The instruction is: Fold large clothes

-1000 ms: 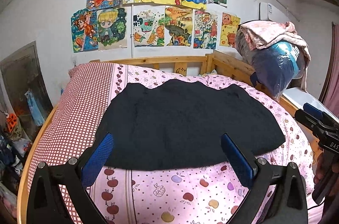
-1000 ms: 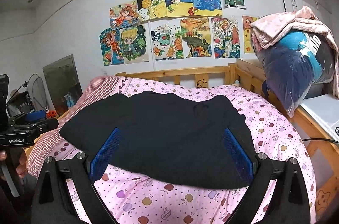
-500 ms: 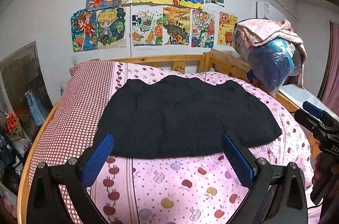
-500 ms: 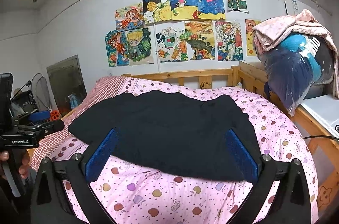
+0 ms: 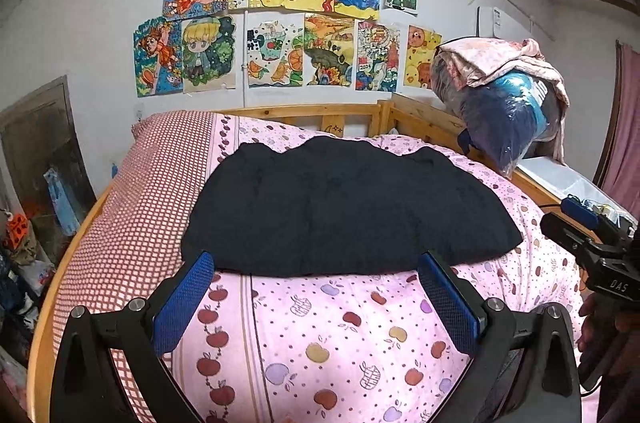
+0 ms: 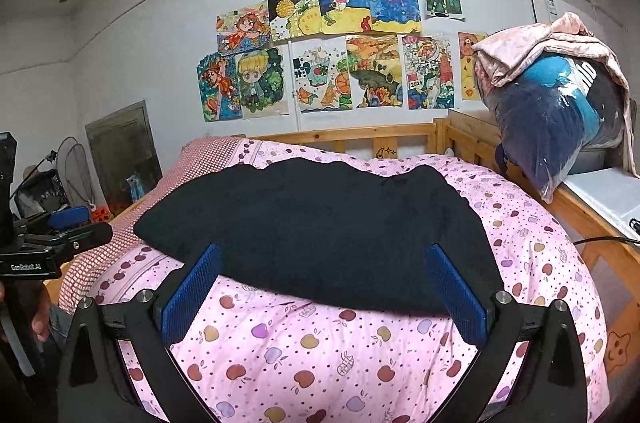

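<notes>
- Both grippers, left (image 5: 316, 297) and right (image 6: 322, 287), have backed away from the garment (image 5: 344, 211); fingers wide, holding nothing.
- Garment lies flat on the bed (image 5: 344, 327), untouched; I judge folding is still ahead.

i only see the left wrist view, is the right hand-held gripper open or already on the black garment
observer: open. In the right wrist view the right hand-held gripper has its fingers spread wide with nothing between them, and the black garment lies on the bed ahead of them.
operator: whats past the bed on my left
observer: a standing fan beside the dark framed panel, outside your frame.
operator: anything low on the right side
observer: an orange star sticker on the side of the wooden bed frame.
</notes>
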The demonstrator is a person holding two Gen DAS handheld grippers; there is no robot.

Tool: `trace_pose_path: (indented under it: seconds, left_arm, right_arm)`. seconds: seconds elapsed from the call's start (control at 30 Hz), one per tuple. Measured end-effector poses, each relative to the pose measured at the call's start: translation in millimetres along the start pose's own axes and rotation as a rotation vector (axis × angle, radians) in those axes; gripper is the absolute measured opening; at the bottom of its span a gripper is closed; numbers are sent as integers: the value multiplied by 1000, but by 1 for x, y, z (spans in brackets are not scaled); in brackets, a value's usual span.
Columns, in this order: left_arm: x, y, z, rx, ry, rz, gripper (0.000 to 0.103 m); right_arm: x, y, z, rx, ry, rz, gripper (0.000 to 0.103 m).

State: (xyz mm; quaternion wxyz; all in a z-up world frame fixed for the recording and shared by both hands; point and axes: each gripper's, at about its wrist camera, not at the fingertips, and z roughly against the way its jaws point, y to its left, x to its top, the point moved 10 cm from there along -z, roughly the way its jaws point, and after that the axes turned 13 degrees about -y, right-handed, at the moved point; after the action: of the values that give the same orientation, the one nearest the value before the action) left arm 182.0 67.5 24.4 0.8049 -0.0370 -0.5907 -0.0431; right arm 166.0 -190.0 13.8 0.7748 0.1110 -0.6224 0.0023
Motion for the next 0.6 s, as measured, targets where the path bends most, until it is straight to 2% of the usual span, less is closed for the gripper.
trace_pose_path:
  seconds: [0.33,0.6]
  left_arm:
    - [-20,-6,4,-22,7,-13,103]
    - [-25,-9,7,-14,-17,-34,103]
  right_arm:
    - [-15,3,10,-20,7,-9,101]
    - [-24,4,18,-43,-2,2,101]
